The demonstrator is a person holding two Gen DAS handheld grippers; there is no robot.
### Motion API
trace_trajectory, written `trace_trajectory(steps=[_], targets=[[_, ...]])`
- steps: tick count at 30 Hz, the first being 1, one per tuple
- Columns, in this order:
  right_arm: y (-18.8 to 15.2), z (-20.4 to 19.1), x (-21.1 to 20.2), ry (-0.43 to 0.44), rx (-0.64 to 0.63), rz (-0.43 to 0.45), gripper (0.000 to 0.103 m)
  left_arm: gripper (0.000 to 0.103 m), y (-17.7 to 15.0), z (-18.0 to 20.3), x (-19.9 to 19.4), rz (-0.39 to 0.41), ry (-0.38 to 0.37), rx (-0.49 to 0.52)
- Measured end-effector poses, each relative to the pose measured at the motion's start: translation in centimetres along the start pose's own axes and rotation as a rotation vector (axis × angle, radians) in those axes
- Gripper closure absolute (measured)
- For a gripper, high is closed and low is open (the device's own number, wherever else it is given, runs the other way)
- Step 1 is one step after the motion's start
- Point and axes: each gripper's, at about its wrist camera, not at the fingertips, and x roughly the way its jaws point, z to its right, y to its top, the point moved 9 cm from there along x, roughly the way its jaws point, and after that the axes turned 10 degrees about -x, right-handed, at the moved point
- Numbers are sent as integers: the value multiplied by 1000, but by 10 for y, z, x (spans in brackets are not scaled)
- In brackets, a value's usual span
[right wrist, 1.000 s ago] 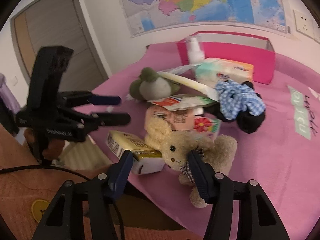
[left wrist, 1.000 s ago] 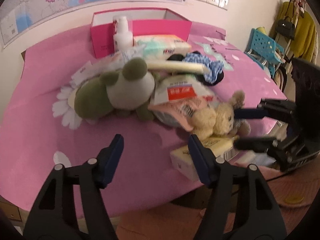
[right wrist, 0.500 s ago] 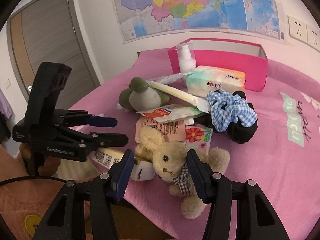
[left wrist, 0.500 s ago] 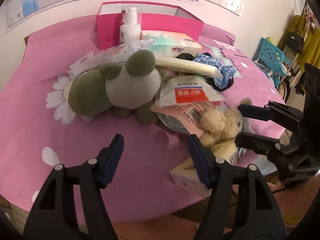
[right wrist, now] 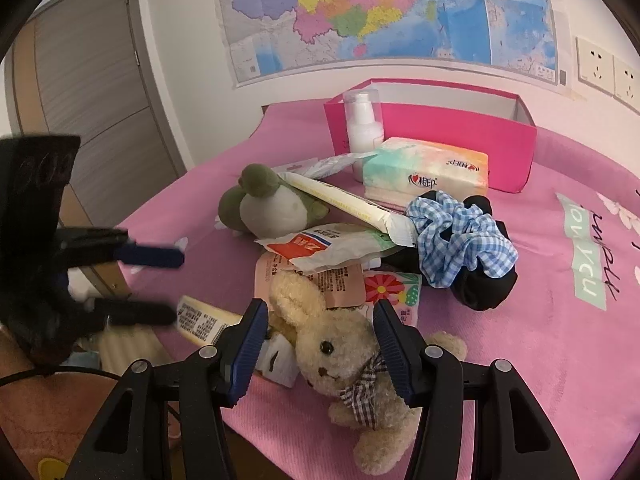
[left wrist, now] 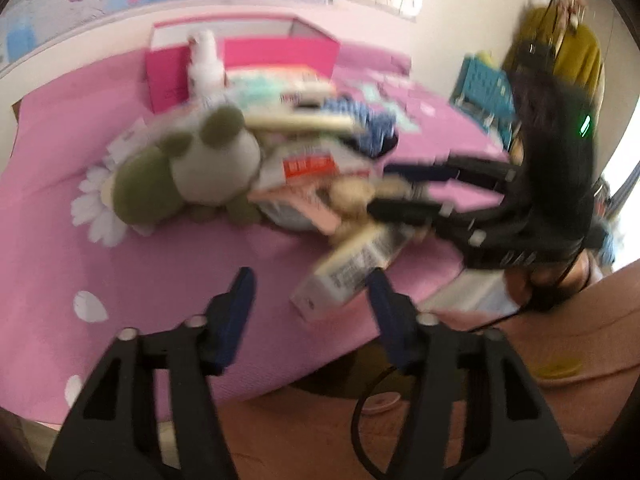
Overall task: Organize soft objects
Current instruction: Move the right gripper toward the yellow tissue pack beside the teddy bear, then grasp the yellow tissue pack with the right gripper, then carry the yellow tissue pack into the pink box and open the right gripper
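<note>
Right wrist view is sharp, left wrist view is motion-blurred; only the left shows the blue crate (left wrist: 486,92) and yellow garment (left wrist: 576,56) off to the side, only the right shows the door (right wrist: 92,92) and the full wall map (right wrist: 384,12). Landmark: beige bunny (right wrist: 340,356) at the near edge of the pink table cover (right wrist: 560,340). Right gripper (right wrist: 320,340) has its jaws apart, straddling the bunny's head, blue pads either side with no clear squeeze; can't tell if they touch the fur. Left gripper (left wrist: 310,300) has just been closing but its jaws are apart with nothing between them; it sits left of the bunny, right pad just beside the yellow-white carton (left wrist: 352,272), contact not discernible in the blur. The carton lies touching the bunny's left side. Behind the bunny: pouch stack, one pink pouch (right wrist: 316,280), one flower-print pack (right wrist: 394,292), one red-label white pouch (right wrist: 324,246). Behind-left: one green frog plush (right wrist: 268,208), with a cream tube (right wrist: 348,202) leaning across it. Behind-right: one blue gingham scrunchie (right wrist: 460,240) on a black cloth (right wrist: 480,288). Farther back: one tissue pack (right wrist: 428,172), one white pump bottle (right wrist: 362,124), then one pink box (right wrist: 460,128) by the wall. Plush count: two.
</note>
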Motion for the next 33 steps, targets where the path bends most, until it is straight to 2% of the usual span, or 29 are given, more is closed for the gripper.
trace_trajectory(steps=[2, 8, 12, 14, 16, 17, 20, 22, 24, 28, 33], targets=[[-1, 1, -1, -6, 0, -1, 46, 64, -5, -2, 14, -41, 12, -20], [-2, 6, -15, -1, 15, 18, 44, 65, -1, -5, 20, -37, 2, -46], [-4, -8, -40, 133, 11, 65, 44, 65, 2, -3, 21, -28, 5, -29], [-8, -20, -41, 181, -6, 44, 46, 64, 3, -4, 23, -28, 4, -29], [-16, -30, -33, 220, 0, 8, 59, 63, 5, -4, 23, -25, 6, -19], [-20, -34, -28, 237, 1, -6, 62, 60, 6, -5, 24, -20, 11, -15], [-27, -40, -15, 237, 18, -31, 71, 57, 8, -7, 23, -7, 13, -11], [-25, -42, -8, 240, 33, -25, 72, 57, 9, -6, 22, 4, 8, 9], [-22, -41, -4, 201, 30, -25, 73, 57, 11, -3, 21, 12, -8, 31], [-16, -38, -1, 207, 37, -8, 78, 57, 16, 4, 19, 21, -11, 64], [-9, -35, -13, 208, 28, 19, 78, 57, 24, 10, 1, 61, -43, 63]])
